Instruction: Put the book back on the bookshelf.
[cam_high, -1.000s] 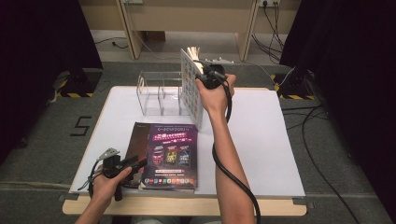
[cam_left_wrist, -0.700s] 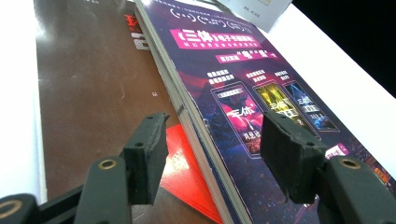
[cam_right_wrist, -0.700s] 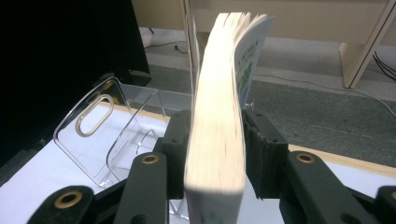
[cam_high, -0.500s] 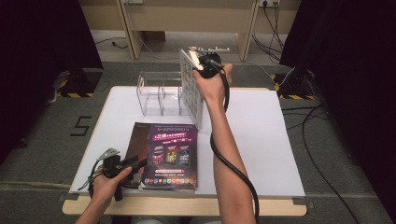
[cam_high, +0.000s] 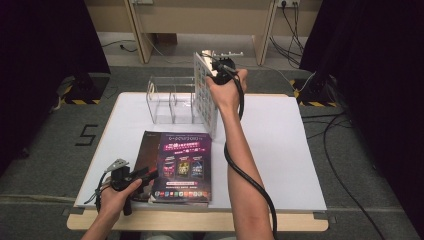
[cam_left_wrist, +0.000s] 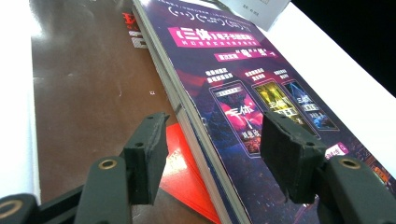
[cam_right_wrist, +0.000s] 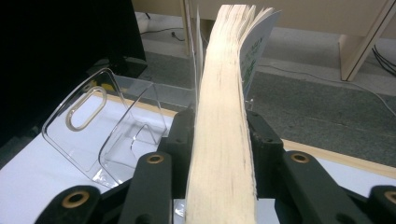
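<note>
Since a second ago the right gripper (cam_high: 216, 70) has barely shifted above the clear acrylic book rack (cam_high: 167, 102), and its fingers (cam_right_wrist: 180, 140) have just been closing; they now pinch the upright book (cam_right_wrist: 223, 121) from both sides. That book stands on edge at the rack's right end, its long axis vertical, its lower corner near the tabletop (cam_high: 280, 145). It looks ready to slide leftward into a slot. On the near side of the rack, the left gripper (cam_high: 142, 174) hovers with fingers wide over the edge of the purple book (cam_left_wrist: 243, 102), gripping nothing.
</note>
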